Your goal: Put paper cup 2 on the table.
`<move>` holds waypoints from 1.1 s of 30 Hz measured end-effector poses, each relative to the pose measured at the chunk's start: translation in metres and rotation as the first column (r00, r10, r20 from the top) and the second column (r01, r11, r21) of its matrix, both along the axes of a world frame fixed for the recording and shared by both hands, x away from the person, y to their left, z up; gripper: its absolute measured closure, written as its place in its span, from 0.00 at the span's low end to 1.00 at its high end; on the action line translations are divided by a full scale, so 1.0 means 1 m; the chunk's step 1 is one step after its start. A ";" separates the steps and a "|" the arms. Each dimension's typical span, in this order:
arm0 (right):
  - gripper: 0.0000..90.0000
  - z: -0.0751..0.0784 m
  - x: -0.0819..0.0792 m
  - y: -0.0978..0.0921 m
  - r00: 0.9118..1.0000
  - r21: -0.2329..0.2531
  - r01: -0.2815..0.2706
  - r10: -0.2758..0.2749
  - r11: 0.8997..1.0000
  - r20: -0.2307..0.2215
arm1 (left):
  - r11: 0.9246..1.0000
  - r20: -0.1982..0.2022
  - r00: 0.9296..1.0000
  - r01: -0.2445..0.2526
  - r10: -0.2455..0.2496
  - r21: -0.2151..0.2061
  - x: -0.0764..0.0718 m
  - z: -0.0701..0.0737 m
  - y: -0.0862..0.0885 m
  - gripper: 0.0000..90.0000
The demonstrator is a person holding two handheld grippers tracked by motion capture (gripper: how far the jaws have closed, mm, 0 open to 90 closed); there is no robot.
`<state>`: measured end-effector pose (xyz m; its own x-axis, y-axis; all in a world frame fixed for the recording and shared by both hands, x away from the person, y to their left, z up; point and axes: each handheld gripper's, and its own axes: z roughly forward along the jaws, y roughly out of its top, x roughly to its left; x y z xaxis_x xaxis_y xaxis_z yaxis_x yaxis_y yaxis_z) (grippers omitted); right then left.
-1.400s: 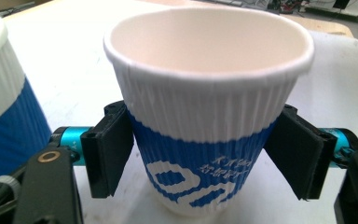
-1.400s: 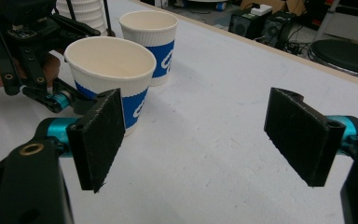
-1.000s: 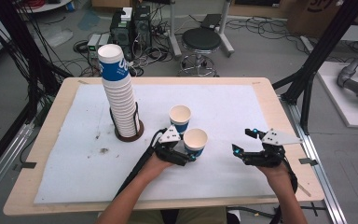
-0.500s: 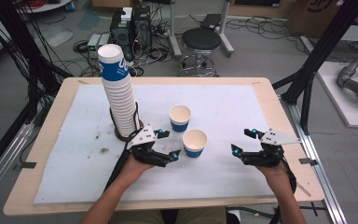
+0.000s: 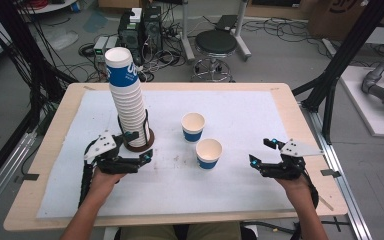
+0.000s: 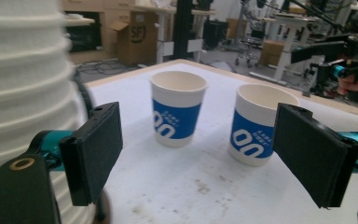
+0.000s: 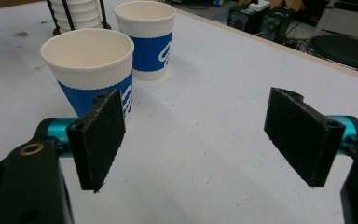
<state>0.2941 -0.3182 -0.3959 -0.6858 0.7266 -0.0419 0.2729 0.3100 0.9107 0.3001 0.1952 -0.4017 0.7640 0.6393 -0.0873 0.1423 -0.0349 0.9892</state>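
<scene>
A tall stack of white and blue paper cups (image 5: 126, 97) stands in a black wire holder at the table's left. Two single cups stand upright mid-table: a farther cup (image 5: 193, 126) and a nearer cup (image 5: 209, 152). My left gripper (image 5: 141, 146) is open beside the foot of the stack, with nothing between its jaws. In the left gripper view (image 6: 200, 158) the stack (image 6: 23, 93) looms at left, and both cups (image 6: 178, 114) (image 6: 261, 123) stand ahead. My right gripper (image 5: 261, 151) is open and empty, right of the nearer cup (image 7: 91, 70).
A white sheet (image 5: 240, 185) covers the wooden table (image 5: 50, 165), with bare room along its front and right. Small dark stains mark the sheet near the stack. A stool (image 5: 219, 42), cables and electronics stand on the floor beyond the far edge.
My left gripper has drawn away from the nearer cup and moved left to the foot of the stack. The cup stays where it stood. The right gripper has not moved.
</scene>
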 end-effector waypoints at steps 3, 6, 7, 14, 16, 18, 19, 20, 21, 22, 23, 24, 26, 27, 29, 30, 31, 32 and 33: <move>0.23 -0.001 0.000 -0.001 1.000 -0.003 0.008 -0.008 1.000 0.004 | 0.999 0.007 0.999 -0.035 0.035 -0.018 -0.004 0.001 0.013 0.18; 0.23 -0.001 -0.001 -0.001 1.000 -0.005 0.010 -0.010 1.000 -0.003 | 0.998 0.009 0.998 -0.060 0.061 -0.022 -0.008 0.000 0.022 0.19; 0.23 -0.001 -0.002 -0.001 1.000 -0.008 0.013 -0.013 1.000 -0.001 | 0.997 0.013 0.997 -0.070 0.071 -0.022 -0.009 -0.001 0.025 0.18; 0.23 -0.001 -0.005 -0.002 1.000 -0.008 0.026 -0.026 1.000 0.008 | 0.993 0.008 0.994 -0.107 0.107 -0.042 -0.015 -0.006 0.041 0.19; 0.23 -0.001 -0.007 -0.002 1.000 -0.008 0.029 -0.029 1.000 0.009 | 0.993 0.008 0.994 -0.109 0.110 -0.043 -0.016 -0.008 0.043 0.19; 0.23 0.000 -0.010 -0.002 0.999 -0.008 0.035 -0.035 0.999 0.003 | 0.992 0.007 0.994 -0.112 0.113 -0.050 -0.017 -0.009 0.044 0.19; 0.23 0.000 -0.010 -0.002 0.999 -0.006 0.035 -0.035 0.999 0.008 | 0.991 0.004 0.993 -0.119 0.119 -0.056 -0.017 -0.011 0.045 0.19; 0.23 -0.001 -0.011 -0.002 0.999 -0.005 0.035 -0.035 0.999 0.004 | 0.990 0.000 0.992 -0.123 0.123 -0.064 -0.017 -0.013 0.046 0.20; 0.23 -0.001 -0.012 -0.001 0.999 -0.005 0.036 -0.036 0.999 0.002 | 0.990 -0.005 0.992 -0.126 0.126 -0.069 -0.017 -0.015 0.046 0.20; 0.23 -0.001 -0.013 -0.001 0.999 -0.003 0.042 -0.042 0.999 0.000 | 0.990 -0.008 0.992 -0.129 0.129 -0.064 -0.017 -0.016 0.046 0.20; 0.23 -0.001 -0.013 -0.001 0.999 -0.006 0.044 -0.044 0.999 -0.001 | 0.990 -0.007 0.992 -0.130 0.130 -0.061 -0.017 -0.016 0.046 0.20; 0.23 -0.001 -0.013 -0.001 0.999 -0.006 0.045 -0.045 0.999 -0.002 | 0.990 -0.006 0.992 -0.128 0.128 -0.064 -0.017 -0.017 0.046 0.20; 0.23 0.000 -0.013 0.000 0.999 -0.005 0.049 -0.049 0.999 0.001 | 0.989 -0.002 0.991 -0.130 0.130 -0.063 -0.019 -0.016 0.047 0.20; 0.23 0.000 -0.012 0.000 0.999 -0.006 0.049 -0.049 0.999 0.011 | 0.989 0.001 0.991 -0.132 0.133 -0.065 -0.019 -0.016 0.047 0.20; 0.23 -0.001 -0.012 0.001 0.999 -0.004 0.050 -0.050 0.999 0.002 | 0.989 0.002 0.991 -0.136 0.136 -0.064 -0.020 -0.016 0.049 0.20; 0.23 -0.001 -0.012 0.001 0.999 -0.004 0.050 -0.050 0.999 -0.002 | 0.988 0.004 0.990 -0.138 0.139 -0.064 -0.020 -0.015 0.049 0.20; 0.23 -0.001 -0.011 0.001 0.999 -0.005 0.046 -0.046 0.999 0.000 | 0.988 0.005 0.990 -0.141 0.141 -0.065 -0.021 -0.015 0.049 0.20; 0.23 -0.002 -0.010 0.002 0.999 -0.009 0.045 -0.045 0.999 0.005 | 0.987 0.005 0.989 -0.144 0.145 -0.065 -0.021 -0.015 0.049 0.20; 0.23 -0.002 -0.011 0.003 0.999 -0.007 0.043 -0.043 0.999 0.000 | 0.987 0.006 0.989 -0.144 0.145 -0.066 -0.021 -0.015 0.050 0.20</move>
